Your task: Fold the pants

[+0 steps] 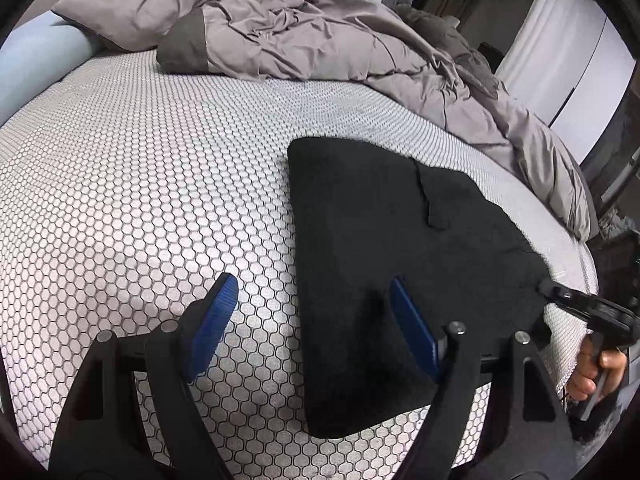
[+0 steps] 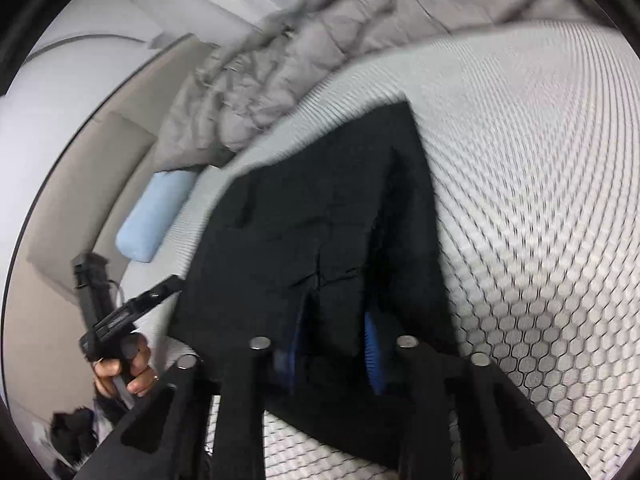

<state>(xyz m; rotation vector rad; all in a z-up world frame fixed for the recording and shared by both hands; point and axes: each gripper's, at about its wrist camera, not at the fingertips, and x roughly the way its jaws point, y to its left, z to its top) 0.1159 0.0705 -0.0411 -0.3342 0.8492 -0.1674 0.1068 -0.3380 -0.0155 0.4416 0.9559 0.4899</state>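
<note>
Mattress [image 1: 120,184] with a hexagon-print cover fills most of both views. Rumpled grey duvet [image 1: 280,28] is heaped along its far side, with a light blue pillow [image 2: 154,216] at the bed edge. Black pants [image 1: 380,248], folded into a compact slab, lie flat on the mattress near the front edge. Left gripper [image 1: 312,312] is spread wide, hovering low over the slab's left edge: one blue pad over bare cover, the other over the fabric, neither pressing. Right gripper [image 2: 332,344] is nearly pressed together, pinching a raised fold of the pants; that view is blurred. A hand [image 1: 596,372] grips the right handle.
</note>
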